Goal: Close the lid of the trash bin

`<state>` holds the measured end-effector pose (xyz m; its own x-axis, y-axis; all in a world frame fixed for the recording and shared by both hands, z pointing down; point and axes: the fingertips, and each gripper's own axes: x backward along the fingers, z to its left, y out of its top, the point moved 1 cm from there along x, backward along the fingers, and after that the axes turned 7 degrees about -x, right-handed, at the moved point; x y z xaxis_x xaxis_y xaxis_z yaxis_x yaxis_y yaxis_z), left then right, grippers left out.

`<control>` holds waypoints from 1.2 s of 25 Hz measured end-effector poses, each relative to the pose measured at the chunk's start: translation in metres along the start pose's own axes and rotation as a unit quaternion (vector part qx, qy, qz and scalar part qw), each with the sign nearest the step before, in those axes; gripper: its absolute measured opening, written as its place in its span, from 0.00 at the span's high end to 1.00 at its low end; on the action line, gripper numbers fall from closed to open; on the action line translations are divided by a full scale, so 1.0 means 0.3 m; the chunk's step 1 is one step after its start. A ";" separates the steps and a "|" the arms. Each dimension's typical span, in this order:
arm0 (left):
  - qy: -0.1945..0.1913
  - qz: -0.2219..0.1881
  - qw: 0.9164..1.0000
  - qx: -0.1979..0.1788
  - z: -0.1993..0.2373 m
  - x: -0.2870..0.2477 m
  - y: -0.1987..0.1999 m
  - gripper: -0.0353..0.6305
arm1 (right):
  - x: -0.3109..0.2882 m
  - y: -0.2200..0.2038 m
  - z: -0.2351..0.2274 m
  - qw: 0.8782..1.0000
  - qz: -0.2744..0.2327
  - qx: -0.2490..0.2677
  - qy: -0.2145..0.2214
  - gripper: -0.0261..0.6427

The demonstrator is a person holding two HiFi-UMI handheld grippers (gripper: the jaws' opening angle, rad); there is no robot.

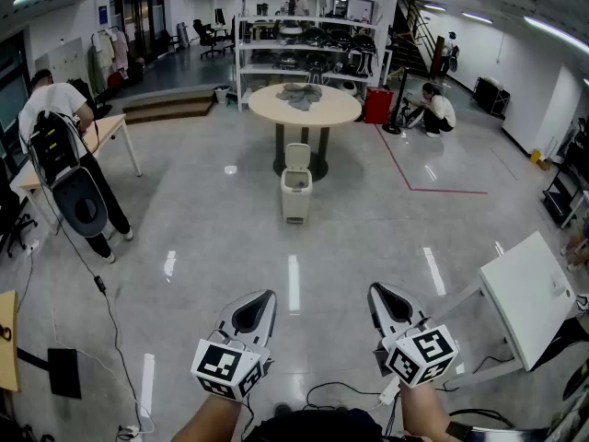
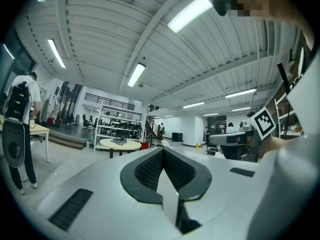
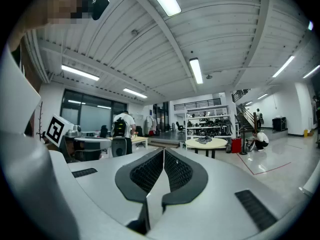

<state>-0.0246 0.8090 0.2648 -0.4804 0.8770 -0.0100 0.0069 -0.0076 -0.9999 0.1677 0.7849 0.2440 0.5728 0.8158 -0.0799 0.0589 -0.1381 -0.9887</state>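
Note:
A small beige trash bin (image 1: pixel 296 191) stands on the glossy grey floor in the head view, just in front of a round table. Its lid (image 1: pixel 297 156) stands upright, open, above the bin's mouth. My left gripper (image 1: pixel 259 296) and right gripper (image 1: pixel 380 289) are held low at the bottom of that view, far short of the bin, both pointing towards it. Each is shut with nothing between its pads. In the left gripper view the left gripper (image 2: pixel 162 152) has its jaws closed together, and the right gripper (image 3: pixel 163 152) looks the same in the right gripper view.
The round table (image 1: pixel 305 106) carries a grey heap, with shelves (image 1: pixel 308 44) behind it. At the left a person (image 1: pixel 55 109) stands by a desk. A white table (image 1: pixel 529 307) is at the right. Cables (image 1: pixel 101 288) trail over the floor at left.

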 end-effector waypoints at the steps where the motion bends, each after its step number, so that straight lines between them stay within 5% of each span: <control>1: -0.002 0.001 1.000 -0.001 0.016 -0.001 -0.004 0.95 | -0.013 -0.002 0.007 1.000 -0.001 0.000 0.000 0.94; 15: 0.003 0.024 1.000 -0.003 0.181 -0.133 -0.037 0.95 | -0.248 -0.019 -0.023 1.000 0.006 -0.017 0.022 0.94; 21: 0.012 0.025 0.999 -0.019 0.253 -0.393 -0.085 0.95 | -0.452 -0.039 -0.234 0.999 -0.012 -0.018 0.038 0.94; 30: 0.028 0.035 0.999 -0.027 0.262 -0.692 0.116 0.95 | -0.596 0.177 -0.467 0.997 -0.012 -0.030 0.068 0.94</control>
<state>0.0066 0.5890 0.2317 -0.4278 0.9005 -0.0776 0.0863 -0.0448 -0.9953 0.1830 0.5530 0.2237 0.6759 0.7362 -0.0339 0.1211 -0.1564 -0.9802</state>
